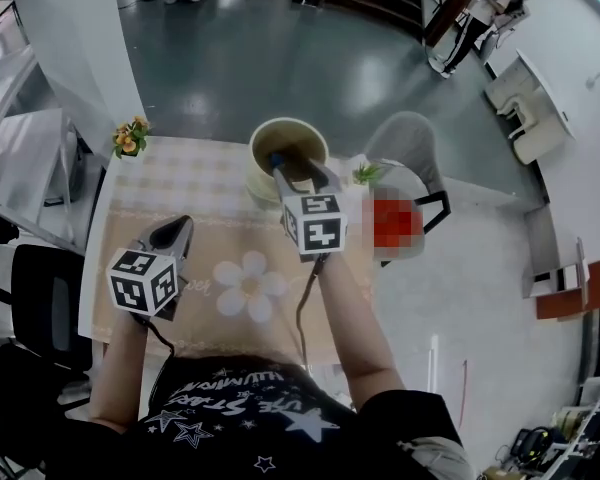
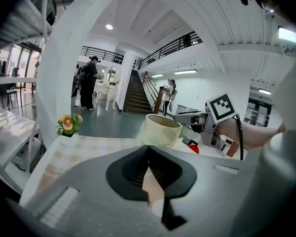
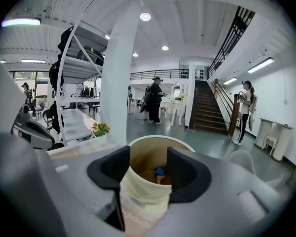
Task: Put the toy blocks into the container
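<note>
Blocks [image 3: 160,172] (inside container [image 3: 144,197]) mostly hidden

No legible text or labels

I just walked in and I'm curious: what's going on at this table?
A person holds a gripper in each hand and is putting toy blocks into a cream container at the far side of the table. The right gripper is at the container's mouth, jaws apart and gripping nothing. A blue block and a tan one lie inside. The left gripper sits low over the tablecloth, jaws together and empty.
</note>
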### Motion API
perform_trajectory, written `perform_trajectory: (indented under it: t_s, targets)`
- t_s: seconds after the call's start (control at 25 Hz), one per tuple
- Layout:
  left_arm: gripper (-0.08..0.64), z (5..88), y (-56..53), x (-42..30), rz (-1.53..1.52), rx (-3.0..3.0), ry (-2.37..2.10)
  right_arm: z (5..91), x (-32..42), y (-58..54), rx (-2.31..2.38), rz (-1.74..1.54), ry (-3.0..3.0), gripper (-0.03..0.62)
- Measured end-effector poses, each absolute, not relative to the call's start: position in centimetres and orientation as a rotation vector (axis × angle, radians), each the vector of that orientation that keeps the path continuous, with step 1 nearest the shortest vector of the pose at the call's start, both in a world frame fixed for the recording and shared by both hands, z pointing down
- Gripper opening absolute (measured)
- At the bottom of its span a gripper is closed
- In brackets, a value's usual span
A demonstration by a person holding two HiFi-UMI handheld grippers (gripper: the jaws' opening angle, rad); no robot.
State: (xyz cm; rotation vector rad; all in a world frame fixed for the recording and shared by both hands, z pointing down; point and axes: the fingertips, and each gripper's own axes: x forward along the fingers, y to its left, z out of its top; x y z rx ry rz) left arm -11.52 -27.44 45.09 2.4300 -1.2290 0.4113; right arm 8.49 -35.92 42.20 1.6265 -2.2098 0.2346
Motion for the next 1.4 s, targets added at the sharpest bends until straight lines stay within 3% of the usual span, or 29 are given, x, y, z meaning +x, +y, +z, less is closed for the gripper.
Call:
perform_trajectory:
  t_s: [0.6, 1.4]
  targets:
    - [0.011, 45.5, -24.3, -18.1, 0.361, 2.304, -1.381, 42.4, 0.4, -33.3, 1.447, 0.209, -2.359, 0.238]
    - [0.011, 50.0, -20.1, -26.8, 0.355, 2.062, -1.530, 53.2, -15.1, -27.7, 0.894, 0.332, -2.391, 0.238]
